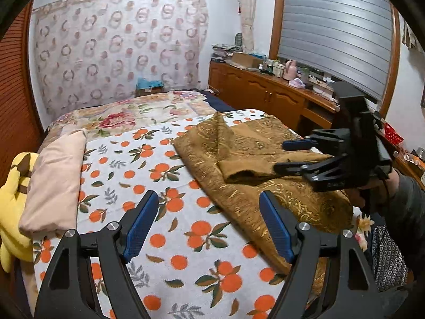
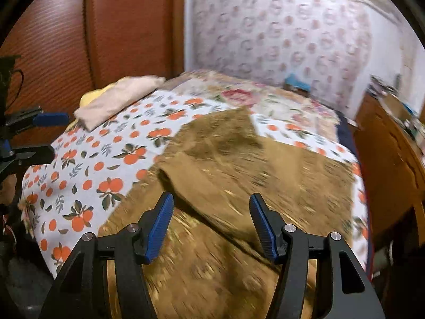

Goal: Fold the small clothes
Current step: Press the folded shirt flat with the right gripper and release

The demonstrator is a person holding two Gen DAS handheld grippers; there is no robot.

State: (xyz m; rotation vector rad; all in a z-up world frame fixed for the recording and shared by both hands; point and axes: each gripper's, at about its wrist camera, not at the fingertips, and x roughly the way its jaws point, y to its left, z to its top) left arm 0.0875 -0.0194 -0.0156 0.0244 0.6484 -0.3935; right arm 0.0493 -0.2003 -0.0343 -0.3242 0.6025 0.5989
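A brown, gold-patterned garment (image 1: 255,164) lies spread on the orange-print bedsheet (image 1: 148,175), with one part folded over its middle. It also shows in the right wrist view (image 2: 239,175), blurred. My left gripper (image 1: 208,195) is open and empty, above the sheet at the garment's left edge. My right gripper (image 2: 211,199) is open and empty, just above the garment; in the left wrist view it (image 1: 284,156) hovers over the folded part.
A folded pink cloth (image 1: 55,180) and a yellow plush toy (image 1: 13,202) lie at the bed's left side. A floral quilt (image 1: 127,117) covers the far end. A wooden cabinet (image 1: 265,90) with clutter runs along the right.
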